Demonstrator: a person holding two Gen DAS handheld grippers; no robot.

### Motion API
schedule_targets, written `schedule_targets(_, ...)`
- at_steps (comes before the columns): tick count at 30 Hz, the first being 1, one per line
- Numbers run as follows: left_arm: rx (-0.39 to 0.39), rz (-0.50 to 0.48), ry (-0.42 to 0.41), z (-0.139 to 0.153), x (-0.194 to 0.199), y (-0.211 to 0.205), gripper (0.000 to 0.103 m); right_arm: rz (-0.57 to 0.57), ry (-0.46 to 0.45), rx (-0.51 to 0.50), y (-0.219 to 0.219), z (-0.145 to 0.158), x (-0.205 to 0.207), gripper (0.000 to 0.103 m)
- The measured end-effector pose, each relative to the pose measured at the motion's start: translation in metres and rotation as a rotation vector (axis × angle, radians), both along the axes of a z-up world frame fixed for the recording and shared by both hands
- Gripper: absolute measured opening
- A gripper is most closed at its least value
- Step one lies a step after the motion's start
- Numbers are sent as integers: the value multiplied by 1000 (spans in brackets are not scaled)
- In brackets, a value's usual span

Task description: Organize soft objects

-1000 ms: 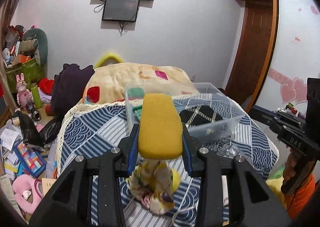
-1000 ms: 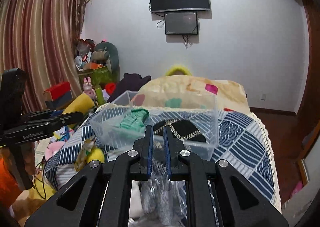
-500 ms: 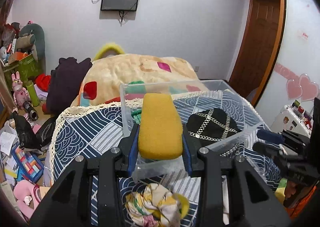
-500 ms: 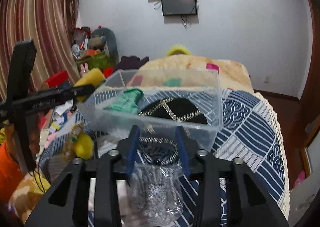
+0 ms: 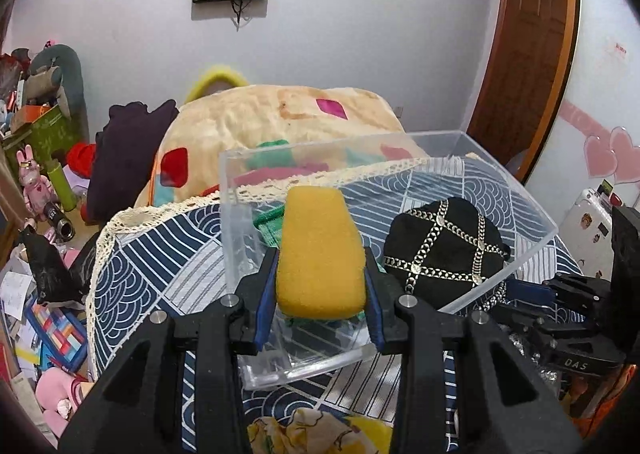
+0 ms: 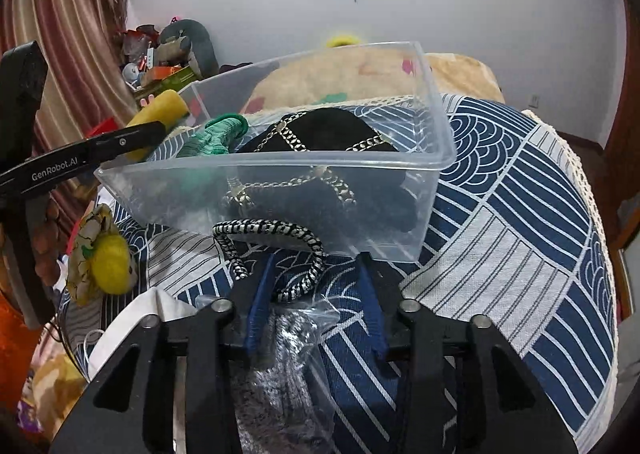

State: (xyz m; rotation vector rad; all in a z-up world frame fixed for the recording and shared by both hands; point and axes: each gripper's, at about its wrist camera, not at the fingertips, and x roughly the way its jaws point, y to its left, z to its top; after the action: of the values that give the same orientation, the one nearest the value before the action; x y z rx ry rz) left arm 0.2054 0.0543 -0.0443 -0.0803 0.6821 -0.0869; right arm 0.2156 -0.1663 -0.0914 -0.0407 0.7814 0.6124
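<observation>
My left gripper (image 5: 320, 286) is shut on a yellow sponge (image 5: 320, 254) and holds it over the near left part of a clear plastic bin (image 5: 516, 182). The bin holds a black bag with gold chains (image 5: 444, 246) and a green knit item (image 5: 268, 224). My right gripper (image 6: 316, 294) is open, just in front of the bin's near wall (image 6: 432, 166). A black-and-white braided loop (image 6: 272, 230) lies between its fingers, above a silvery bag in clear plastic (image 6: 280, 366). The sponge also shows in the right wrist view (image 6: 160, 110).
The bin stands on a blue-and-white patterned cloth (image 6: 520, 214). A floral cloth with a yellow ball (image 6: 104, 254) lies on the cloth left of the bin. A beige quilt (image 5: 280, 118) is piled behind. Toys and boxes (image 5: 40, 174) crowd the floor at left.
My left gripper has carried the sponge forward from above the floral cloth to over the bin. My right gripper has opened and moved closer to the bin's near wall.
</observation>
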Motion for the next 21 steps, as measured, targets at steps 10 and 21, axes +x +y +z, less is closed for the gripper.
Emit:
schedule_targets(10,14,-8,-14,5,-11,-10,58,2,-53,9,1,10,-13,7)
schedule_targets(21,-34,39,-105,30,-48,2,81,46,-200,98,0,67,-38,7)
